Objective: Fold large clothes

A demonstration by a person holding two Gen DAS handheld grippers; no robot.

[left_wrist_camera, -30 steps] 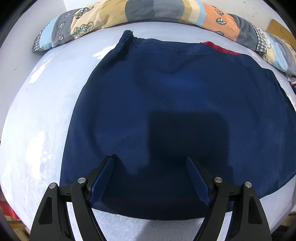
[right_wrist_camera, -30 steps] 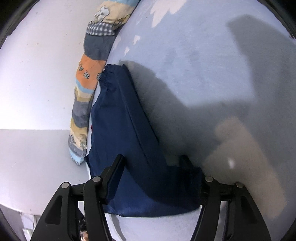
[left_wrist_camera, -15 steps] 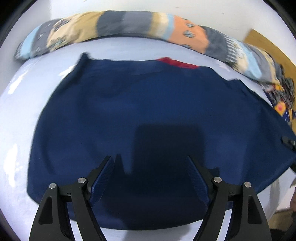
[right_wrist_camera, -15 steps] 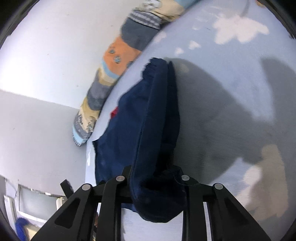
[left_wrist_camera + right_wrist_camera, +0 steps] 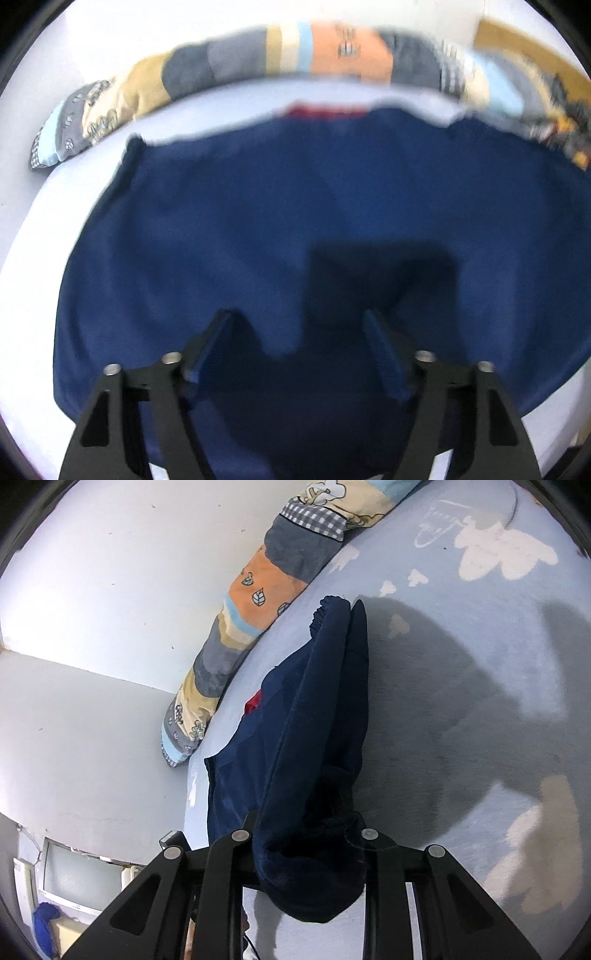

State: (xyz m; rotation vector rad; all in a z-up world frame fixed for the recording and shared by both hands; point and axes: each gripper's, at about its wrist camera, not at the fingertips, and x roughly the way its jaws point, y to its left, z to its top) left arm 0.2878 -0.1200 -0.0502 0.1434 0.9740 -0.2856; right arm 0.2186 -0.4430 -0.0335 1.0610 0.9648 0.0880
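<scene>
Navy garment (image 5: 258,229), patchwork pillow (image 5: 229,62), pale-blue sheet (image 5: 461,709)

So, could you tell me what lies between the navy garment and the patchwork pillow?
In the left wrist view, only a bare strip of pale blue sheet separates the navy garment from the patchwork pillow.

The left gripper (image 5: 299,354) is held pointing steeply downward, its jaws spread but just narrowed with nothing clamped, while the right gripper (image 5: 306,834) is pinched tight on dark fabric.

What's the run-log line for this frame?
phase: fold start | right gripper: shut on navy garment, edge lifted | left gripper: open over garment, just been closing | surface: bed
</scene>
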